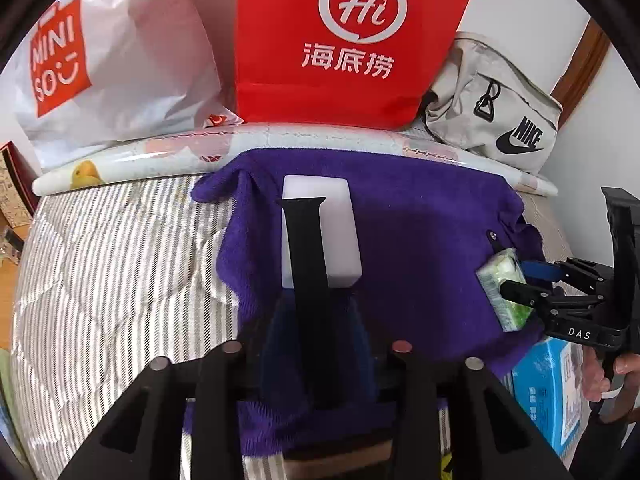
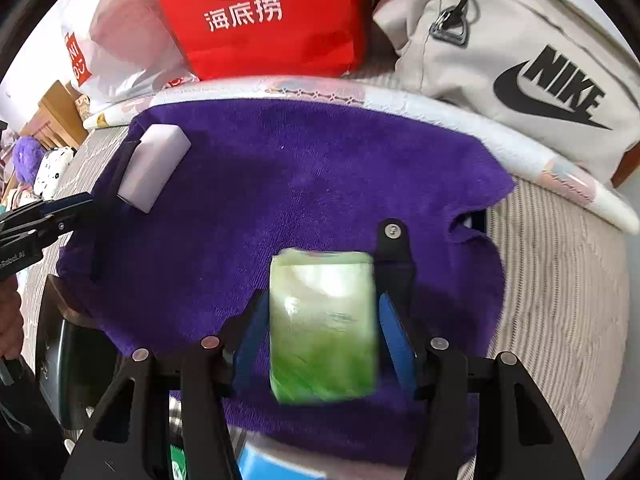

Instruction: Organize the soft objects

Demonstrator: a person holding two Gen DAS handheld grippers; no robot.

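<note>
Green tissue pack (image 2: 323, 326) lengthwise between right claw (image 2: 320, 320) fingers, loose; left claw (image 1: 320, 248) partly open beside white block (image 1: 320, 232).

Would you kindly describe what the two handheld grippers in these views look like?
Both are black plastic tools. The right gripper has black fingers lined with blue pads, round silver pins across its base, and white "DAS" lettering on its body, as the left wrist view shows. The left gripper shows the same black frame, silver pins and one reddish pin.

white plastic bag (image 1: 116, 72): "MINISO" | red bag (image 1: 352, 40): "Hi", "海底捞" | grey bag (image 2: 520, 64): "NIKE" | right tongs (image 1: 506, 280): "DAS"
</note>
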